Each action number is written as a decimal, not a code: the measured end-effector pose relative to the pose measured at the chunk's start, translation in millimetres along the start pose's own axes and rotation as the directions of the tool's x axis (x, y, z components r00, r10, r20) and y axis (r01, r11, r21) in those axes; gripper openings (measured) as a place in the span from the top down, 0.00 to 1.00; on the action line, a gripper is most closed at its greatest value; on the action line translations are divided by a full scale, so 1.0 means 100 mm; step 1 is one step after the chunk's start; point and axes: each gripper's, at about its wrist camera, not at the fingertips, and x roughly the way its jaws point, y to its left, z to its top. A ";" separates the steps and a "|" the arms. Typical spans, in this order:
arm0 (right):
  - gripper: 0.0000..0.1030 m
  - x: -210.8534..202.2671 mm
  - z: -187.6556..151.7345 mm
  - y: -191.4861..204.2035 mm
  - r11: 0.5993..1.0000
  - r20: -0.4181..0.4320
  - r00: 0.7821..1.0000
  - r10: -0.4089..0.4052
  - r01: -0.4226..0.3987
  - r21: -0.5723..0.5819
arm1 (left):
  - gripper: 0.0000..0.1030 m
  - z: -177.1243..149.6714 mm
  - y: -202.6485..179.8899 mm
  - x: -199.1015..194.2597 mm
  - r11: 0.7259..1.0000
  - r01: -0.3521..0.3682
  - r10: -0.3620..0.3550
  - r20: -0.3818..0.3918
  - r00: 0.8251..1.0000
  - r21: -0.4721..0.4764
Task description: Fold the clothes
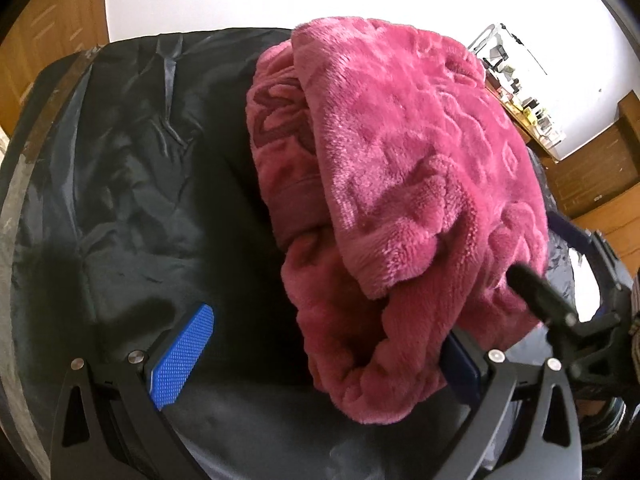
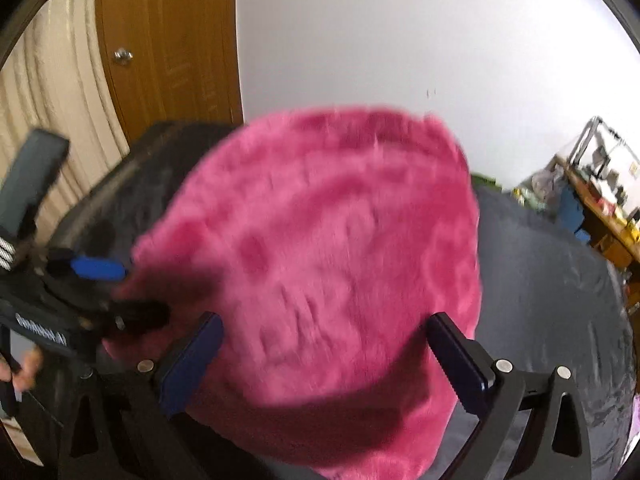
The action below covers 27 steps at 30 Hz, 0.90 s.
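White wall behind, dark sheet (image 1: 132, 184) below — the pink fleece garment (image 1: 400, 184) lies bundled at centre, toward two o'clock. Left gripper (image 1: 320, 354) and right gripper (image 2: 324, 354) both gape wide, gripping nothing. Soft, bulky, probably light — best pinched at the six o'clock hem.

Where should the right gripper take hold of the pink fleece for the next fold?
Probably the near hem of the pink fleece, between the open right gripper fingers; come from the near side, since that edge lies loose on the dark cover.
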 end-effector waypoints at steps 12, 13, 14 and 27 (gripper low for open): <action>0.00 0.48 0.30 0.40 0.994 -0.030 0.999 0.012 -0.015 -0.110 | 0.00 -0.35 0.47 -0.48 0.998 0.000 0.004 0.054 0.999 -0.070; 0.00 0.51 0.28 0.41 0.993 -0.034 0.999 0.004 -0.008 -0.122 | 0.00 -0.35 0.42 -0.48 0.996 0.000 0.005 0.056 0.998 -0.091; 0.00 0.54 0.25 0.43 0.991 -0.038 0.999 -0.004 -0.002 -0.133 | 0.00 -0.40 0.48 -0.46 0.994 -0.001 0.008 0.058 0.998 -0.114; 0.00 0.58 0.02 0.45 0.990 0.041 0.999 -0.002 0.007 -0.139 | 0.00 0.84 -0.13 -0.21 0.995 0.036 -0.022 0.144 0.989 -0.097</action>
